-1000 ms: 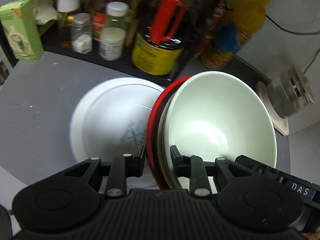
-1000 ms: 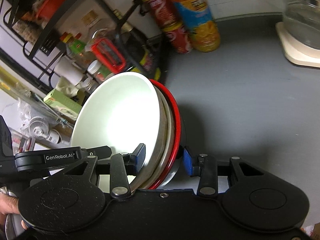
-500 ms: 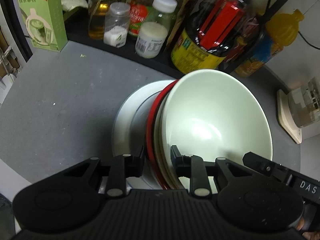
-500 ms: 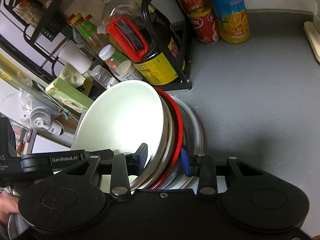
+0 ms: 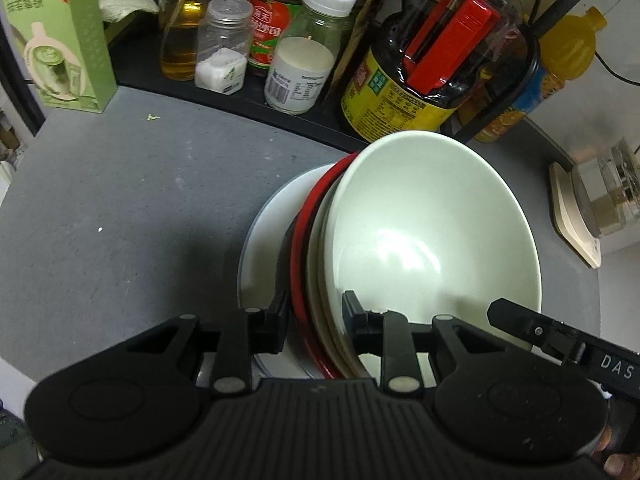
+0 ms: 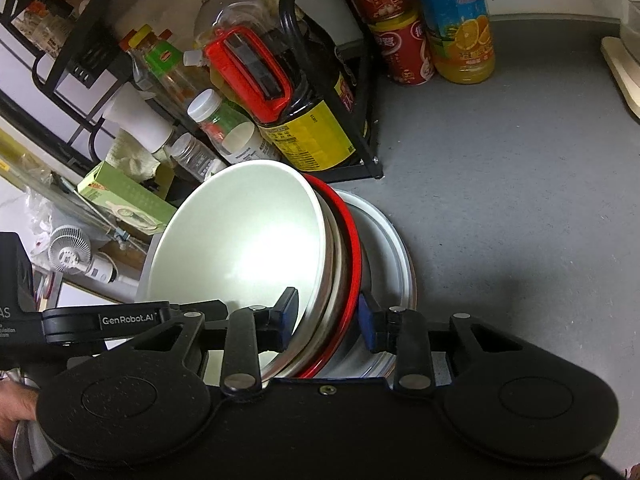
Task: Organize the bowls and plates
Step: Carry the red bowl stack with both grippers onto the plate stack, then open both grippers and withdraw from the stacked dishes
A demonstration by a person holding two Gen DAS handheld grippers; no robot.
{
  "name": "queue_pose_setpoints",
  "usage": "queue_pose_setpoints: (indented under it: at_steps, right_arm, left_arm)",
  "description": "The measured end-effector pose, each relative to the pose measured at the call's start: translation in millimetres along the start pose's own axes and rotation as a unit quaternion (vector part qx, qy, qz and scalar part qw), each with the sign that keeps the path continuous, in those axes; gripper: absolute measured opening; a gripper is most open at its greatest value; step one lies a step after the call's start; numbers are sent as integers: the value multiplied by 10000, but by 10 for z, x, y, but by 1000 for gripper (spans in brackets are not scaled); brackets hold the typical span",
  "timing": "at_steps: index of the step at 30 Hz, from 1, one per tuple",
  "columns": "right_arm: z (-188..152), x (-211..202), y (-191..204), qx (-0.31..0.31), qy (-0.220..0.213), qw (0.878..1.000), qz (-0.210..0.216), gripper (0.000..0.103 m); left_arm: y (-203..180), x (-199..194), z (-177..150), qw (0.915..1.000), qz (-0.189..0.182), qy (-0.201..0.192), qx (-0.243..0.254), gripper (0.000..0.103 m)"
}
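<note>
Stacked pale-green ceramic bowl (image 5: 432, 248) and red-rimmed plates (image 6: 351, 256) sit clamped between both the left gripper (image 5: 316, 320) and right gripper (image 6: 326, 314), whose jaws have just been closing, above a white plate (image 5: 264, 248). Any tilt risks sliding the bowl out.

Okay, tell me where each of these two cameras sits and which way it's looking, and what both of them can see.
Left wrist: sits on the left gripper, looking steeply down at the stack of bowls clamped in its jaws, over the white plate; the right gripper's arm shows at lower right.
Right wrist: sits on the right gripper, looking down at the same stack from its other side; its jaws have just been closing on the rims. The left gripper's arm and a hand show at left.
Shared: bowls, plate, grey counter, dark sauce jug.
</note>
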State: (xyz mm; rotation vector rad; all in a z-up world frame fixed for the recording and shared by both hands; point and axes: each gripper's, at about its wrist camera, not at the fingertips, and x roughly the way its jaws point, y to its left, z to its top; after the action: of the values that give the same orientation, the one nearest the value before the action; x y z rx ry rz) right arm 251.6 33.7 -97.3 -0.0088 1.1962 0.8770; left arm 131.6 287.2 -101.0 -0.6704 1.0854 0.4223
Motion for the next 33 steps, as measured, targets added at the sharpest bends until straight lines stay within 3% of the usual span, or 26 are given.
queue_pose_setpoints:
  at_steps: [18, 23, 26, 31, 33]
  right_arm:
    - [-143, -92, -18, 713, -276, 9969, -171, 37]
    - [-178, -341, 6, 655, -639, 9956, -195, 64]
    - [-249, -555, -9, 615, -940, 9933, -253, 81]
    - [-454, -918, -87, 652, -1344, 9876, -493, 95]
    - [-545, -1039, -113, 623, -1524, 9847, -564, 97]
  left_arm:
    - [22, 61, 119, 9985, -358, 179, 381, 29]
    - [27, 0, 85, 9992, -235, 143, 274, 38]
    - [0, -131, 38, 9993, -107, -73, 355, 52]
    - [-49, -421, -112, 9986, 53, -369, 369, 75]
    - [-74, -535, -205, 9978, -49, -527, 394, 80]
